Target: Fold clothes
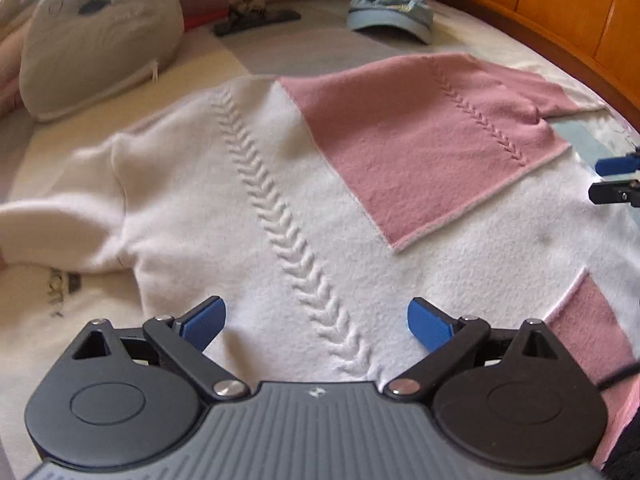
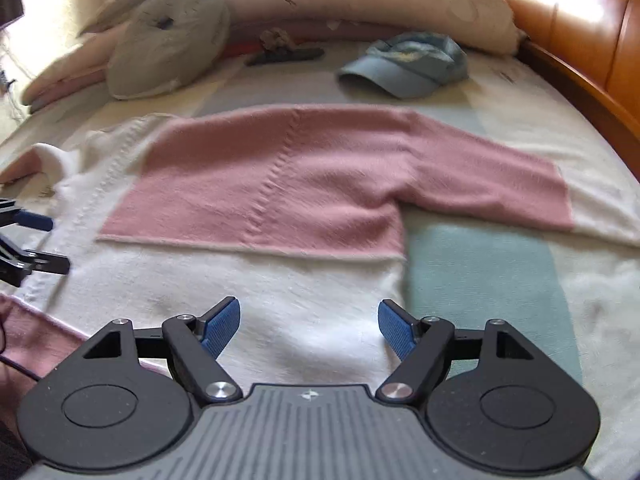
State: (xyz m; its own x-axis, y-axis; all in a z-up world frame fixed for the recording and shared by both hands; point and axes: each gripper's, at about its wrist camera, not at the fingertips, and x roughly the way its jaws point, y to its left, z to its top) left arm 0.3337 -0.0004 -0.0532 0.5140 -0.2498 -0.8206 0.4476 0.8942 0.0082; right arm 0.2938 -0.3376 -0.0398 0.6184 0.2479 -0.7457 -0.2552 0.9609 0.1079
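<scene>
A white and pink sweater (image 1: 304, 208) lies spread flat in the middle of the bed (image 2: 480, 280), one pink sleeve stretched toward the wooden headboard (image 2: 580, 40) side. The left gripper (image 1: 316, 320) hangs over its white part, jaws parted and empty. The right gripper (image 2: 309, 322) hangs near the sweater's side edge, jaws spread, gripping nothing. A blue cap (image 2: 404, 66) and pillows (image 2: 168, 48) sit along the far edge.
</scene>
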